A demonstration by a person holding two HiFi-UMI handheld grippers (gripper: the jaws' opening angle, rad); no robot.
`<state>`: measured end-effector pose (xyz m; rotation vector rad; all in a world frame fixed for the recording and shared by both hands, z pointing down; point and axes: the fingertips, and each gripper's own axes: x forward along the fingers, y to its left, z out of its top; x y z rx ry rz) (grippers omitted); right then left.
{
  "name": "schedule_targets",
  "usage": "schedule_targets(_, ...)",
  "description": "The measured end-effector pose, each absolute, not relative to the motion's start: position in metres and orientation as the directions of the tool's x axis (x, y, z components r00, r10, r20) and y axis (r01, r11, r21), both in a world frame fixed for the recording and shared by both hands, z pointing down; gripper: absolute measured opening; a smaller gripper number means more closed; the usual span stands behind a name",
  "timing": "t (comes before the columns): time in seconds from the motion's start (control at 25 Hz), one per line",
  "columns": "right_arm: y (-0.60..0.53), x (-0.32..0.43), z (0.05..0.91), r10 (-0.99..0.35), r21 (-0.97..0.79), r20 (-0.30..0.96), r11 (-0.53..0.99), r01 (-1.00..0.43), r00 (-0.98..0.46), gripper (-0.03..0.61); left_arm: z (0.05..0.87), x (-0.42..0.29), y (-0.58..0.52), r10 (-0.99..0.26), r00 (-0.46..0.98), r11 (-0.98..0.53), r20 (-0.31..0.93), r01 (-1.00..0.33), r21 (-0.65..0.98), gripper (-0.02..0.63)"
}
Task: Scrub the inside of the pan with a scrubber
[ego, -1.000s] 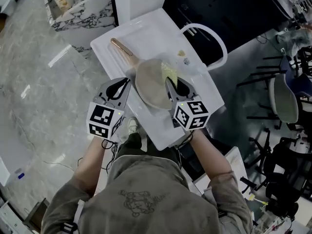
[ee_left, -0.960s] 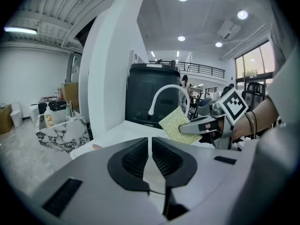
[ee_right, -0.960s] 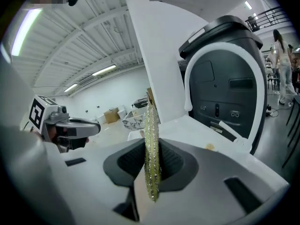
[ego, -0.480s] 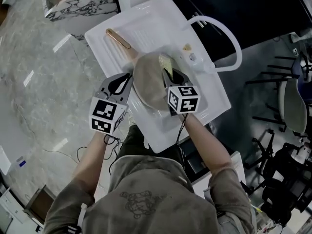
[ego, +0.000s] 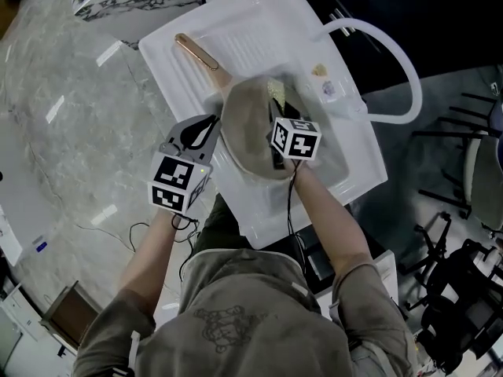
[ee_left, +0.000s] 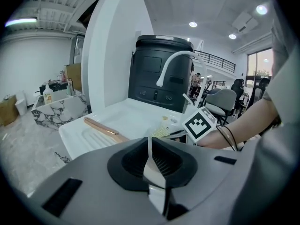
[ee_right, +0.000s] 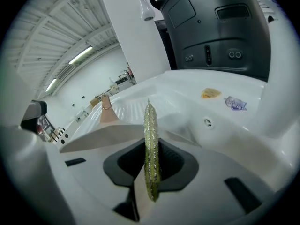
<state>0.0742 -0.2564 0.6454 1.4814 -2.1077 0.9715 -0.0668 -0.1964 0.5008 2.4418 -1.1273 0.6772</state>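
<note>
Over the basin of the white sink [ego: 259,22] the pan [ego: 247,132] is held tilted, and its copper-coloured handle [ego: 196,52] points to the ribbed draining part of the sink. At the side of the pan away from the tap [ego: 393,53], the left gripper [ego: 211,128] has its jaws shut on the thin rim of the pan; the left gripper view shows this rim [ee_left: 154,172] pressed between them. On the tap side of the pan, the right gripper [ego: 277,104] holds the yellow-green scrubber [ego: 275,91]. In the right gripper view the jaws are closed on the scrubber [ee_right: 151,144], which stands on edge between them, with the pale wall of the pan [ee_right: 103,135] just beside it.

Compared with one second ago, the right gripper has moved further in over the pan, toward the handle: its marker cube now lies over the pan and less of the scrubber shows in the head view. The left gripper keeps the same grip on the rim.
</note>
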Motion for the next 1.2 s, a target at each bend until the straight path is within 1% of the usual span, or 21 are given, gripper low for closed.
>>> schedule_targets(0.08, -0.257, 0.070, 0.656, -0.643, -0.305, 0.672, 0.212, -0.928, -0.368, 0.072, 0.506, -0.069, -0.196, -0.601, 0.561, -0.609, 0.569, -0.783, 0.128, 0.037)
schedule_targets(0.24, -0.260, 0.059, 0.673, -0.619, -0.228, 0.709, 0.252, -0.941, -0.337, 0.072, 0.514, -0.071, -0.192, -0.591, 0.555, -0.606, 0.586, -0.785, 0.132, 0.037)
schedule_targets(0.4, -0.258, 0.044, 0.684, -0.598, -0.232, 0.723, 0.262, -0.937, -0.346, 0.072, 0.522, -0.075, -0.186, -0.583, 0.548, -0.603, 0.600, -0.787, 0.132, 0.037)
schedule_targets(0.8, -0.250, 0.008, 0.678, -0.544, -0.330, 0.682, 0.367, -0.870, -0.489, 0.074, 0.532, -0.081, -0.182, -0.581, 0.538, -0.589, 0.611, -0.796, 0.140, 0.037)
schedule_targets(1.04, -0.238, -0.022, 0.657, -0.495, -0.403, 0.615, 0.471, -0.785, -0.613, 0.074, 0.532, -0.081, -0.181, -0.581, 0.540, -0.586, 0.609, -0.797, 0.148, 0.037)
schedule_targets(1.2, -0.224, -0.036, 0.644, -0.435, -0.442, 0.579, 0.543, -0.714, -0.689, 0.074, 0.531, -0.082, -0.180, -0.582, 0.542, -0.586, 0.606, -0.797, 0.150, 0.037)
